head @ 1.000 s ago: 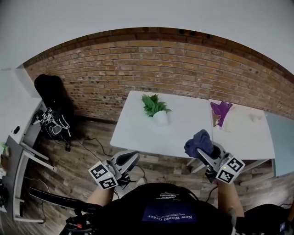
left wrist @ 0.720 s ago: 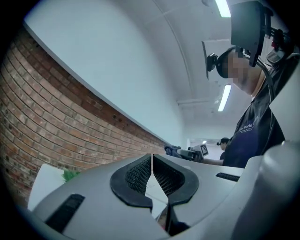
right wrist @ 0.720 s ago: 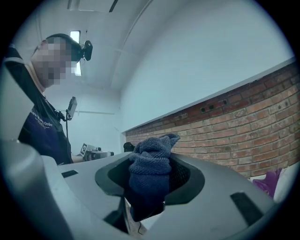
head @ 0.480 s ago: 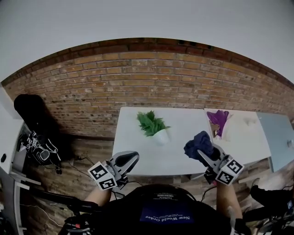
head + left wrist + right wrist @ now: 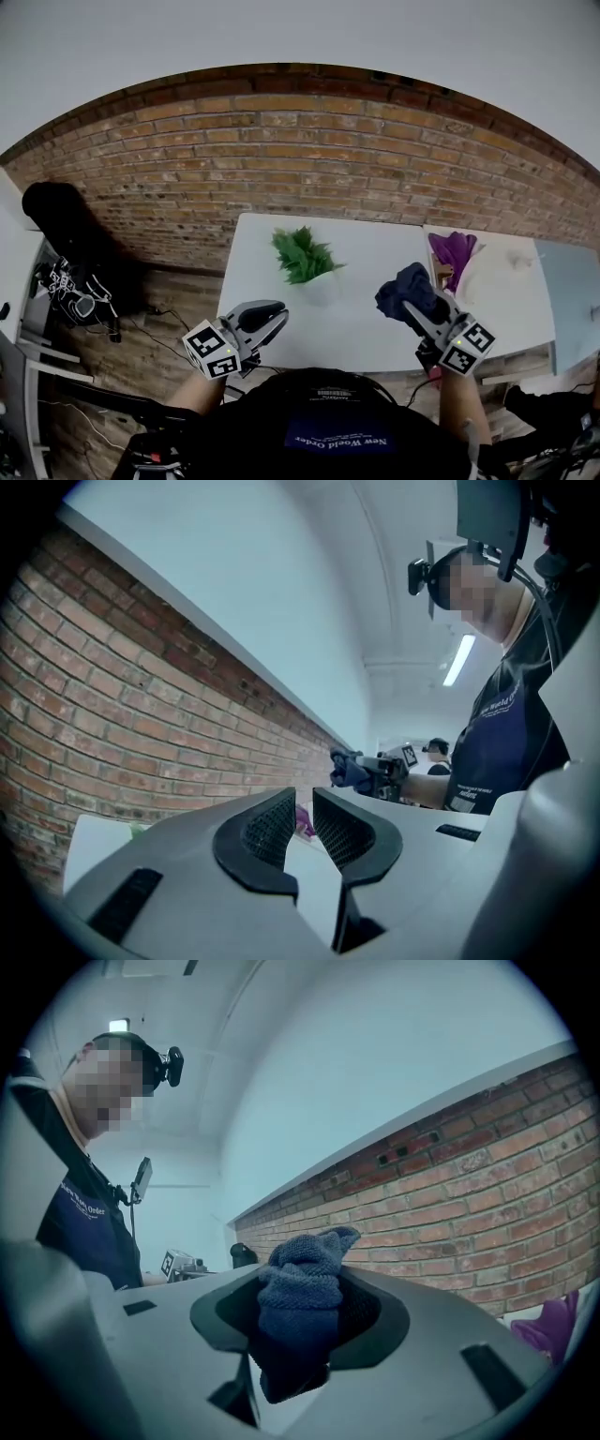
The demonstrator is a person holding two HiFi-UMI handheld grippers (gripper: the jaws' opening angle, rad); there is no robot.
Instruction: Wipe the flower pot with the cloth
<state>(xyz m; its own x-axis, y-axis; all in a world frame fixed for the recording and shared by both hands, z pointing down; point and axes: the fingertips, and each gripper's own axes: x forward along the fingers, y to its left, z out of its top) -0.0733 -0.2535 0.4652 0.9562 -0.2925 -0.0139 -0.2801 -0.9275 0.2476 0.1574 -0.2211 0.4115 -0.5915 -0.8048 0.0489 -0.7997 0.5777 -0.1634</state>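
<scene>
Cloth (image 5: 300, 1283), clamped in right claw (image 5: 300, 1312), runs vertically; flower pot (image 5: 322, 285) stands upright.

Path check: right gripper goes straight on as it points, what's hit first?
Probably the brick wall: right gripper, shut on the cloth, points across the table; the flower pot seems left of its line. Depth unclear.

I hold both arms out level: my left gripper (image 5: 274, 320), jaws just opening a crack, empty; my right gripper (image 5: 413, 310) clamped on the cloth (image 5: 402, 285).

head view looks down; all share brick wall (image 5: 281, 141)
</scene>
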